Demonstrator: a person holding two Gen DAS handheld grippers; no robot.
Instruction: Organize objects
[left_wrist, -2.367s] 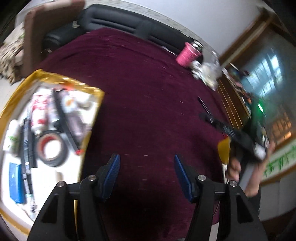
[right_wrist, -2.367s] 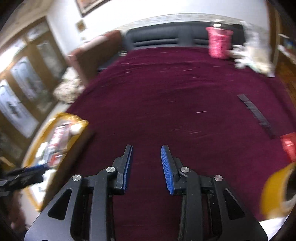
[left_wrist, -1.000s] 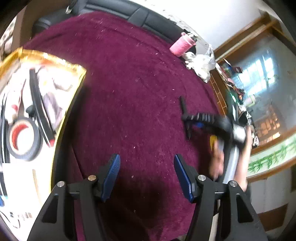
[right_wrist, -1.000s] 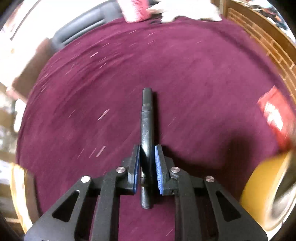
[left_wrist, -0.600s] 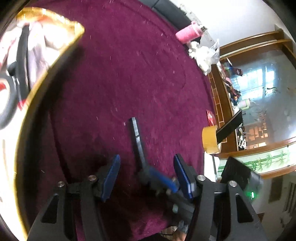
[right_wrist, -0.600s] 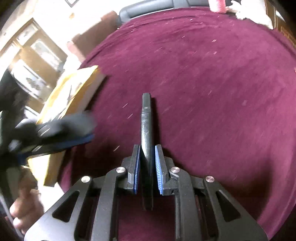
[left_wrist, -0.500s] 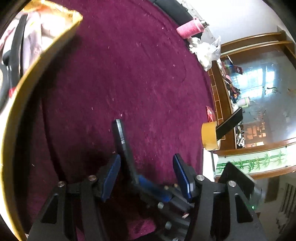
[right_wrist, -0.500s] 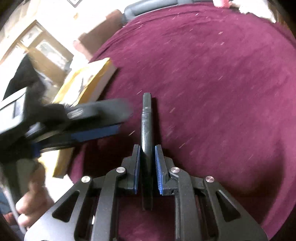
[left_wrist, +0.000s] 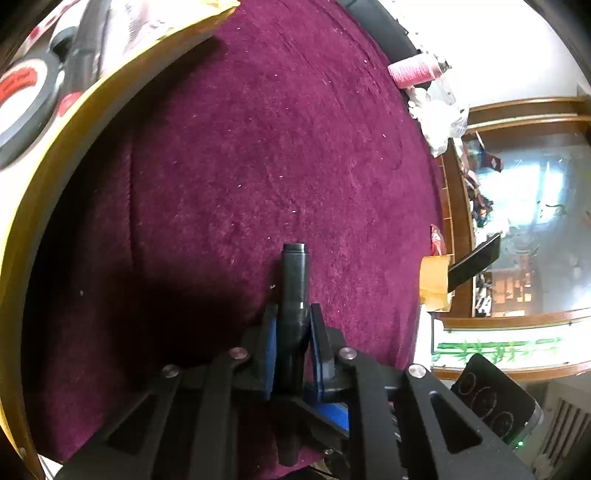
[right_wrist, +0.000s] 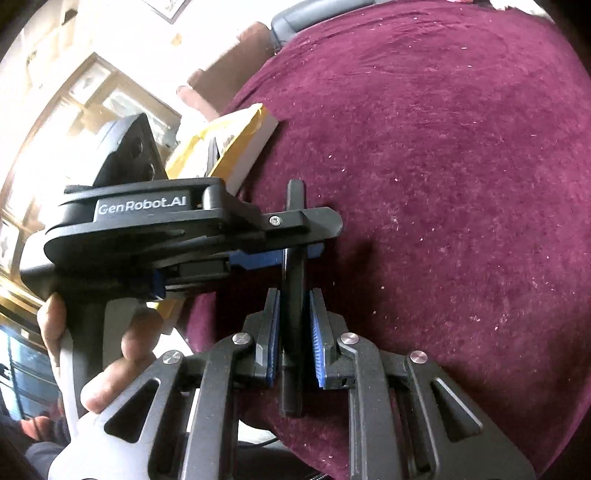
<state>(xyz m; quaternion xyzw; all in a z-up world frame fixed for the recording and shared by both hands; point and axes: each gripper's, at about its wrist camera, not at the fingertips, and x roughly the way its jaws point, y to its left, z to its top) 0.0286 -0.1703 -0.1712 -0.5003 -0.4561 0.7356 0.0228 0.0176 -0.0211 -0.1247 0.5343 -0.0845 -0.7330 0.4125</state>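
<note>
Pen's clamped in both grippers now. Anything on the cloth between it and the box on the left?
Nothing visible. The pen sits in the left gripper, and only bare maroon cloth lies between it and the yellow box. The right gripper also grips it.

tablecloth (left_wrist: 258, 129): maroon velvety cloth | pen (left_wrist: 293, 280): matt black plastic | tray (left_wrist: 66, 122): glossy gold rim
</note>
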